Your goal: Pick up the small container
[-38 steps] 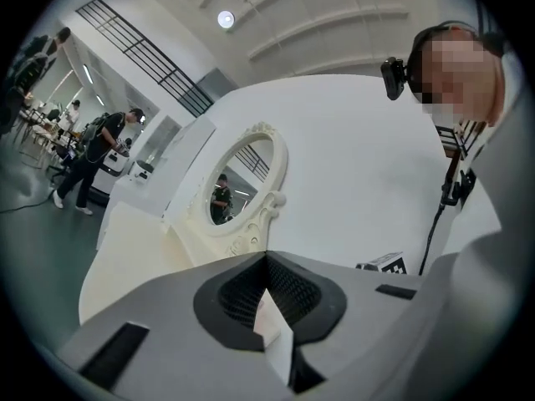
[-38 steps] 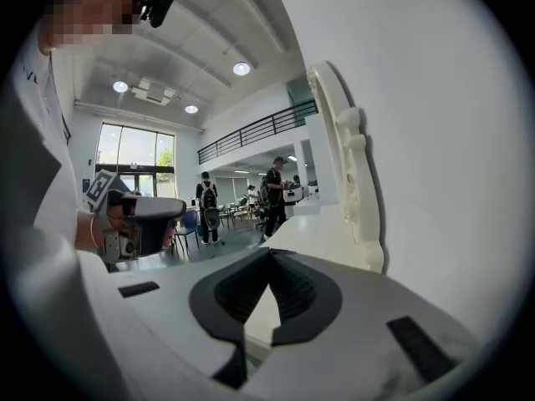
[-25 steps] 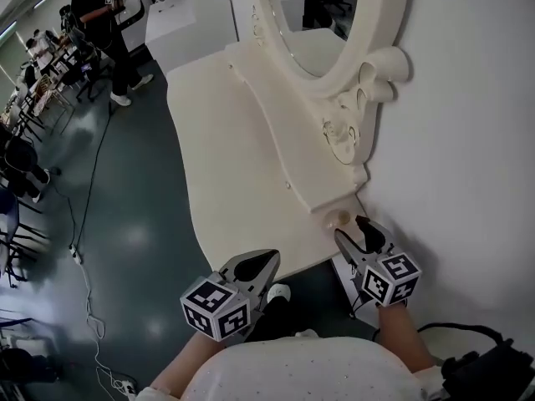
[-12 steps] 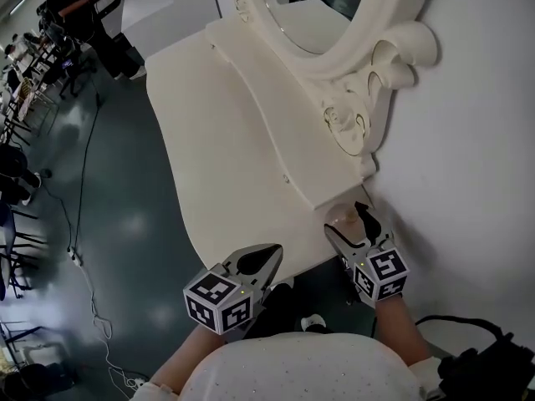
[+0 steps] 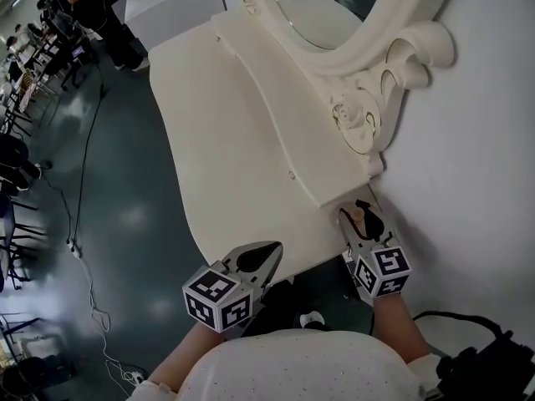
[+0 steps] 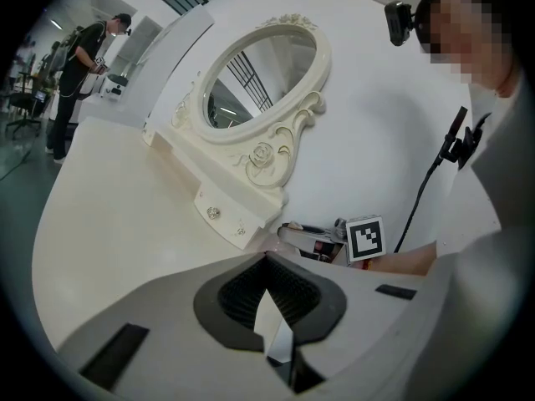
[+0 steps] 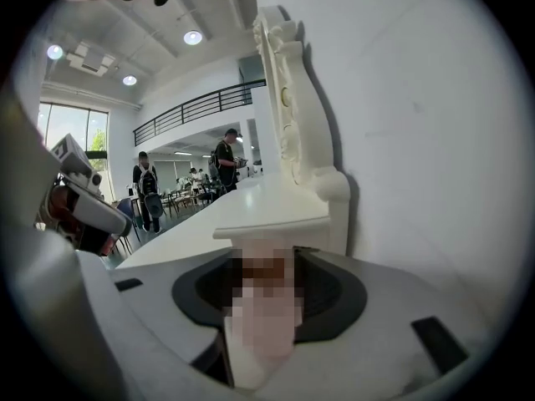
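Closing right claw (image 5: pixel 358 210) onto small container (image 5: pixel 354 217), pads just reaching its sides (looks light, smooth, probably slippery); grip mid-body. Left claw (image 5: pixel 269 251) pinched together, empty.

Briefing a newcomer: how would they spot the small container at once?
Find the cream dressing table with the oval mirror against the white wall. At the near end of the mirror's base, the small container is between the right gripper's fingers, which have just been closing on it: pale, pinkish, round, the only loose item on the tabletop.
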The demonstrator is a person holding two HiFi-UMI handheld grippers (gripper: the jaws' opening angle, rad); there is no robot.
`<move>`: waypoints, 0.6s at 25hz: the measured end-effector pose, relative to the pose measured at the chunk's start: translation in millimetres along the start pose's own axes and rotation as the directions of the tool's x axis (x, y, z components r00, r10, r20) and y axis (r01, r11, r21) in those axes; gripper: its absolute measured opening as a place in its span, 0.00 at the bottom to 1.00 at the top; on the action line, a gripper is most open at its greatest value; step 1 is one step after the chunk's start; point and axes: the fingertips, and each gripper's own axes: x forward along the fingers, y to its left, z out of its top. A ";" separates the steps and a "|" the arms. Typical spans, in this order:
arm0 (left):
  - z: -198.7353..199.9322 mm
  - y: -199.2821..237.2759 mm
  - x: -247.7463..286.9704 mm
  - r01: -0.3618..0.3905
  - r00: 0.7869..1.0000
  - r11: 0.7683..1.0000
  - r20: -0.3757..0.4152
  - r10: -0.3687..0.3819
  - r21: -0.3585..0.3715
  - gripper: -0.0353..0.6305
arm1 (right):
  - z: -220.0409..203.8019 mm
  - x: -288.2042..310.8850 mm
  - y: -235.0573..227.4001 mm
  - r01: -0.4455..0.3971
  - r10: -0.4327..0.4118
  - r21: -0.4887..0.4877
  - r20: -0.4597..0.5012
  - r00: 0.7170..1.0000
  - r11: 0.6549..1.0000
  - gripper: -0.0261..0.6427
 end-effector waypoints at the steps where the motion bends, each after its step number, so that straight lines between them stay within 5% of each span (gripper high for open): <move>1: -0.4 1.0 -2.5 -0.005 1.000 1.000 0.001 0.005 -0.002 0.06 | 0.6 -0.3 0.4 0.000 0.000 0.004 0.002 1.000 1.000 0.30; 9: -5.9 1.6 -14.9 -0.031 0.999 0.999 0.025 0.031 -0.014 0.06 | 2.0 2.7 0.5 -0.006 0.006 -0.001 -0.015 1.000 1.000 0.26; 15: -10.5 0.3 -30.8 -0.060 0.997 0.998 0.047 0.060 -0.020 0.06 | 4.6 -0.3 -6.6 0.017 -0.016 0.086 -0.006 1.000 0.996 0.25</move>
